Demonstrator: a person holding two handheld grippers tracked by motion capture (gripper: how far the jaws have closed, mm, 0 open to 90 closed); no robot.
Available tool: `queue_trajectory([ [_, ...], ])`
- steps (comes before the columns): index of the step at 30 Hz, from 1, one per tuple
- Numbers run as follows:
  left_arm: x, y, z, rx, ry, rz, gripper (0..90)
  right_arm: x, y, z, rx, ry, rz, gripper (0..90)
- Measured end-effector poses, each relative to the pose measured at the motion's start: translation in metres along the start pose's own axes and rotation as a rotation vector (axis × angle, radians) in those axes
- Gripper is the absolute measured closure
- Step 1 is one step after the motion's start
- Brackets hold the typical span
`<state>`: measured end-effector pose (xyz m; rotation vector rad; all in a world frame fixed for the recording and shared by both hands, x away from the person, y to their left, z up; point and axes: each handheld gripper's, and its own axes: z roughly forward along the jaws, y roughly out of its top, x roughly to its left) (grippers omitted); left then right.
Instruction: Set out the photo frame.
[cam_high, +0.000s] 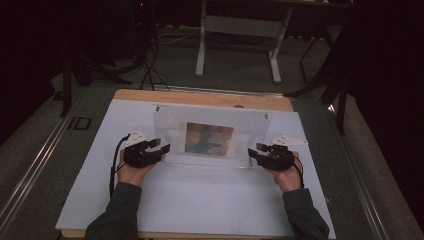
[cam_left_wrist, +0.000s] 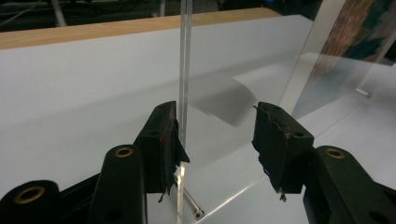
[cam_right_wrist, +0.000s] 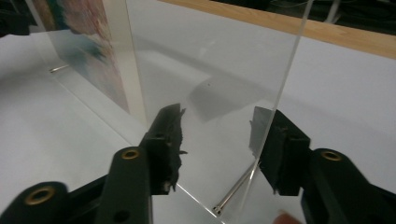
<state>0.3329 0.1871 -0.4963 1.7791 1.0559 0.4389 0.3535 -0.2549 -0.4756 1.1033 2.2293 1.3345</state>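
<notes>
Left gripper view first: fingers (cam_left_wrist: 161, 140) spread wide around the edge of a clear acrylic frame (cam_left_wrist: 184, 70), one pad right up against the pane edge, the other well off to the side, so nothing pinched. Looks like two thin sheets sandwiched, seen edge-on. Small metal pin (cam_left_wrist: 192, 205) poking out near the bottom corner, between the fingers. Colourful picture (cam_left_wrist: 352, 32) sitting inside the frame, farther along the pane.

Right gripper view, same deal mirrored: fingers (cam_right_wrist: 168, 140) wide apart, straddling the other end of the frame, pane edge running just inside the far finger but can't tell if actually touching. Another metal pin (cam_right_wrist: 233, 191) at that lower corner. Picture visible through the clear sheet off to one side, held between the two layers with a pale border beside it.

High view for the bigger layout: left gripper (cam_high: 159, 147) at the frame's left end, right gripper (cam_high: 255, 151) at its right end, both held in hands coming up from the bottom, dark sleeves behind. Frame standing upright, leaning slightly, roughly mid worktop (cam_high: 200, 200), picture centred in it. White worktop with a wooden strip along the far edge. Grey carpet and a white stand (cam_high: 240, 30) beyond that, all pretty dim.
</notes>
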Motion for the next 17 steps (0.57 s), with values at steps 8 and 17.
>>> queue_trajectory([
  [8, 0.004, -0.002, -0.025, -0.026, -0.011, 0.004, 45.5, -0.015, 0.001, -0.024, -0.027, 0.028, -0.027, 41.0],
  [17, 0.018, -0.007, -0.045, 0.037, 0.066, -0.009, 45.8, -0.036, -0.005, -0.039, -0.007, -0.019, 0.013, 41.9],
])
